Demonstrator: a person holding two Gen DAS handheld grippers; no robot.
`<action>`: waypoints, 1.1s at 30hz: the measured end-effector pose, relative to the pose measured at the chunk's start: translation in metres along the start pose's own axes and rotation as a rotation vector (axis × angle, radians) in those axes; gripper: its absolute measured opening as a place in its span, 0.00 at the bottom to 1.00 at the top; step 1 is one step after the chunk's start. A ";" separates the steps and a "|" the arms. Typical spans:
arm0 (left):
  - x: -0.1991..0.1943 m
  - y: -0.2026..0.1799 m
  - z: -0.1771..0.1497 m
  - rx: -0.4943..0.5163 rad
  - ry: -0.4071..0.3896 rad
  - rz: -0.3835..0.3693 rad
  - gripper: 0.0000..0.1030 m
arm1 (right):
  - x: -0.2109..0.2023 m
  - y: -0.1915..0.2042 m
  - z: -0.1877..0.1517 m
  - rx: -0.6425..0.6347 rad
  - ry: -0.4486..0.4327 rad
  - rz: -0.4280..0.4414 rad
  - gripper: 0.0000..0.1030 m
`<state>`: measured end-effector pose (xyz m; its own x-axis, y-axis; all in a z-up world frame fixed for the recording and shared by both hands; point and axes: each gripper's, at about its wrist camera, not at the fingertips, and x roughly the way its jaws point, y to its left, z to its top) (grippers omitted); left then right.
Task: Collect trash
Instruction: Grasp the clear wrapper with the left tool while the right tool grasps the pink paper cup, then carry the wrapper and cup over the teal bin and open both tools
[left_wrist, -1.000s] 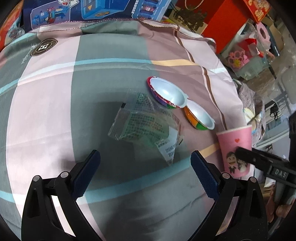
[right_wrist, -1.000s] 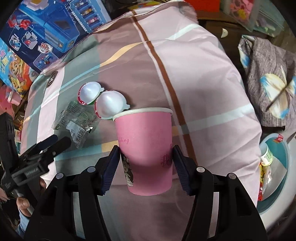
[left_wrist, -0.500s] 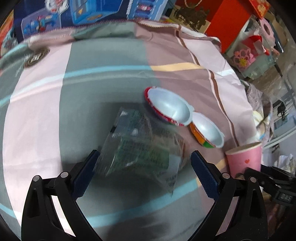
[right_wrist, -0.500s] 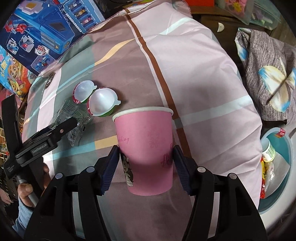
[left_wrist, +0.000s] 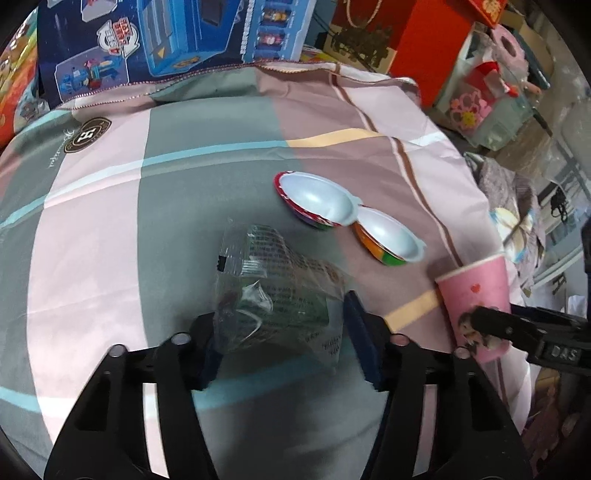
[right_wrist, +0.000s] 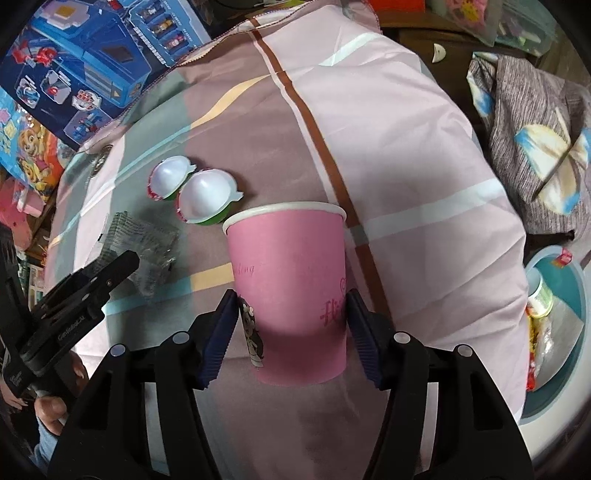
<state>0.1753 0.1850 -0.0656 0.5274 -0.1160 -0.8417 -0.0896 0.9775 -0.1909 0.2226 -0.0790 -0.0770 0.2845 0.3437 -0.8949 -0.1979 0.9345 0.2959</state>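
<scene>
Wrapper half-caught, cup gripped: a slippery pick

The left gripper (left_wrist: 282, 332) is closing with the crumpled clear wrapper (left_wrist: 273, 291) between its jaws; thin film could slip out or snag the sheet (left_wrist: 92, 240). The right gripper (right_wrist: 290, 325) clamps the pink cup (right_wrist: 291, 280), near right. Two empty shells (left_wrist: 347, 218) lie just beyond, clear of the jaws.

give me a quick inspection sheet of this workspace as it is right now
surface: checked bedsheet, wrinkled, pink, grey and mauve blocks
job's things: clear plastic wrapper; two empty jelly cups side by side; pink paper cup
clutter: teal bin holding trash at the bed's edge
grippers: left gripper closing, wrapper between its jaws; right gripper shut on the pink paper cup
cables: nothing seen
surroundings: blue toy boxes, red box, grey printed fabric
</scene>
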 end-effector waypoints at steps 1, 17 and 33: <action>-0.003 -0.001 -0.001 0.003 -0.002 -0.004 0.49 | -0.002 0.000 -0.002 0.003 0.000 0.010 0.55; -0.069 -0.061 -0.035 0.131 -0.049 -0.056 0.28 | -0.074 -0.039 -0.048 0.094 -0.122 0.085 0.55; -0.090 -0.184 -0.045 0.357 -0.048 -0.138 0.28 | -0.147 -0.156 -0.101 0.289 -0.287 0.097 0.55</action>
<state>0.1058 0.0075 0.0227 0.5537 -0.2504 -0.7942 0.2801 0.9542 -0.1055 0.1173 -0.2845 -0.0252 0.5352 0.4048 -0.7414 0.0232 0.8703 0.4919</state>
